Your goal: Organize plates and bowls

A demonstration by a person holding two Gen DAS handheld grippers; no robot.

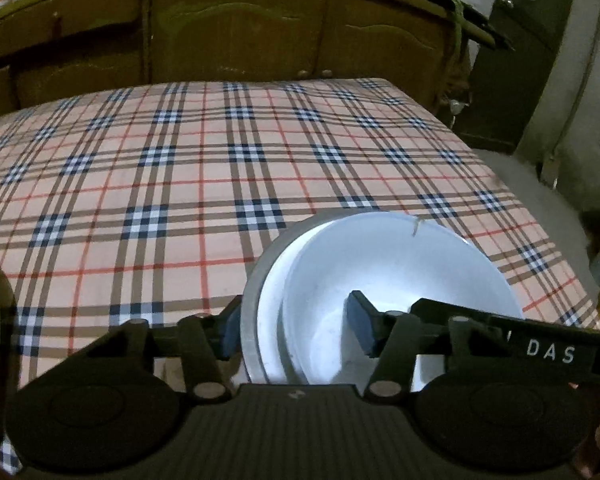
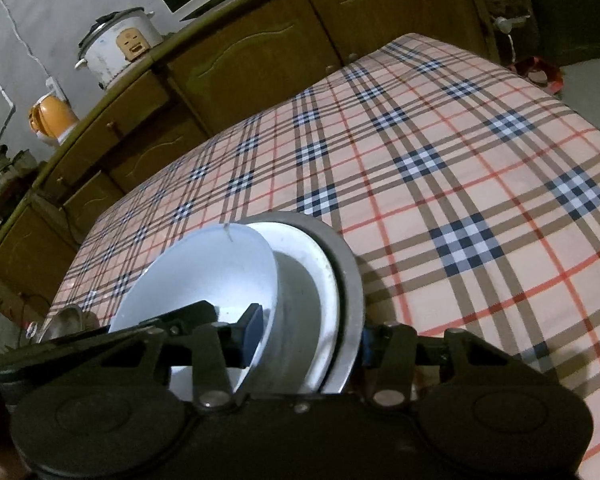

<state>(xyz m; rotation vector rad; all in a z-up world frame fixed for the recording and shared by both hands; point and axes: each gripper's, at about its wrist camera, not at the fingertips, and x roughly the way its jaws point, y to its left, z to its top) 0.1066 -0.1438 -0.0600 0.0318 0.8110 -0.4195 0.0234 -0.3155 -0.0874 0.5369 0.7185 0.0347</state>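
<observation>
- Your left gripper (image 1: 294, 330) is clamped on the left rims of the nested bowl stack (image 1: 380, 280); one pad outside, one inside.
- Stack sits on the plaid tablecloth (image 1: 180, 168), near edge.
- Your right gripper (image 2: 310, 336) clamps the stack's right rims likewise.

Bowl (image 1: 396, 264) in plate (image 1: 256, 300) on tablecloth (image 1: 180, 184)

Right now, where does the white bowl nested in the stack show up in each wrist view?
Left wrist view: the white bowl sits lower right of centre, tilted inside the grey plate, just ahead of the tool.
Right wrist view: the white bowl sits lower left of centre, with the grey plate on its right.
Shared landmark: the plaid tablecloth under the stack, with brown cabinets behind it.
</observation>
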